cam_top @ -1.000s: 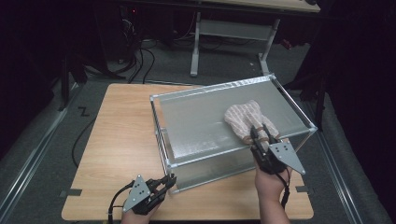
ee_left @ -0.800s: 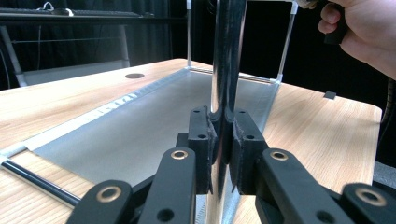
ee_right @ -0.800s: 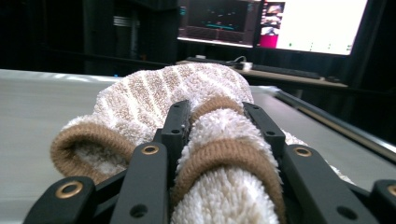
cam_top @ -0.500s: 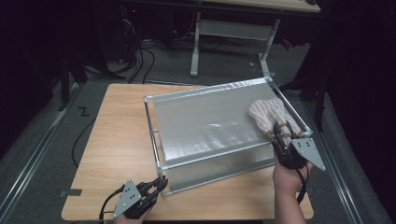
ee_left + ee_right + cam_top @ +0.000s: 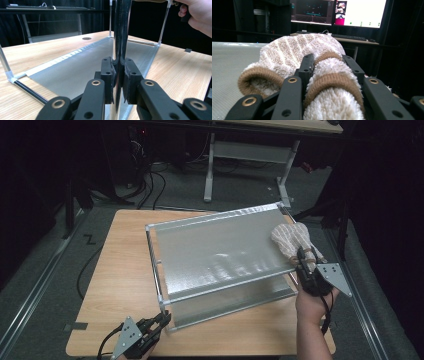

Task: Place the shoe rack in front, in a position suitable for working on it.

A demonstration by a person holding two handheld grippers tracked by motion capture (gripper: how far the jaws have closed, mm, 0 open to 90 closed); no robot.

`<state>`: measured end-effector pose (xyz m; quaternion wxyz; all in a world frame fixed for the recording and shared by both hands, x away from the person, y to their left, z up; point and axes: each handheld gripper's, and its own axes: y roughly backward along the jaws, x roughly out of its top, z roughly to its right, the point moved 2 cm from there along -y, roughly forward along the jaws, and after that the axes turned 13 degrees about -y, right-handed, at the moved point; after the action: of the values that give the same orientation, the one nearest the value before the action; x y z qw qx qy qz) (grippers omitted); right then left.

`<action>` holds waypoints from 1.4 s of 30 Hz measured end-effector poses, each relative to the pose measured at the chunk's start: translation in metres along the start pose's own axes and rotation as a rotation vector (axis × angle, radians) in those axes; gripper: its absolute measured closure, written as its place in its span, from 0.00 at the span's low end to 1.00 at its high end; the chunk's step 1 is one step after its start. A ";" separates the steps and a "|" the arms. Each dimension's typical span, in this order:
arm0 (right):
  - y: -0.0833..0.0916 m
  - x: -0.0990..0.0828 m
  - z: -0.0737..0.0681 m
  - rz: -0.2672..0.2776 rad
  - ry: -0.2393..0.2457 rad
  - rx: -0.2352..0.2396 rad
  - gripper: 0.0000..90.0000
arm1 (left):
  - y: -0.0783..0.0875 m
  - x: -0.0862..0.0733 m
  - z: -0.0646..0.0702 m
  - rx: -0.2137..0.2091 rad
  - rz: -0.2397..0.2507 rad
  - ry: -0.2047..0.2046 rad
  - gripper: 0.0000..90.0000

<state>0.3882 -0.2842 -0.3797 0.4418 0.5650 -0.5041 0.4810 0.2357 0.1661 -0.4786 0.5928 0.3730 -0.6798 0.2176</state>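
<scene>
A metal-framed rack (image 5: pixel 215 217) with a grey mesh top stands on the wooden table (image 5: pixel 120 270). My left gripper (image 5: pixel 162 319) is at the rack's near left corner. In the left gripper view it (image 5: pixel 119 65) is shut on the upright corner post (image 5: pixel 121 30). A bundle of fuzzy beige striped socks (image 5: pixel 289 237) lies on the mesh at its right edge. My right gripper (image 5: pixel 303 259) reaches it from the near side. In the right gripper view its jaws (image 5: pixel 329 62) are shut on one brown-cuffed roll of the socks (image 5: pixel 294 50).
A white desk frame (image 5: pixel 210 170) and floor cables (image 5: pixel 150 180) lie beyond the table. Monitors (image 5: pixel 359 12) glow behind the socks. The person's right hand (image 5: pixel 200 15) shows past the rack. A tape mark (image 5: pixel 76 326) sits by the table's near left corner.
The right gripper has carried the socks across the mesh to its right edge. The rack and the left gripper on its corner have shifted a little left.
</scene>
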 end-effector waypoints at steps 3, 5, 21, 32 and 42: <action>-0.004 -0.001 -0.005 -0.003 0.004 0.011 0.73 | 0.003 -0.001 -0.002 0.009 -0.004 0.002 0.89; -0.005 -0.001 -0.007 -0.004 0.005 0.014 0.73 | 0.003 -0.001 -0.002 0.011 -0.004 0.005 0.89; -0.006 0.001 -0.010 -0.030 -0.008 0.026 0.75 | 0.002 -0.001 -0.002 0.001 0.003 0.023 0.89; -0.004 0.000 -0.026 -0.049 -0.006 0.063 0.75 | 0.000 -0.001 0.000 -0.013 0.009 0.023 0.89; 0.001 -0.003 -0.044 -0.054 -0.007 0.100 0.75 | -0.005 0.000 0.002 -0.043 0.014 0.029 0.89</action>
<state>0.3829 -0.2408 -0.3766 0.4241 0.6014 -0.4659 0.4914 0.2379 0.1612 -0.4793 0.6089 0.3525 -0.6782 0.2124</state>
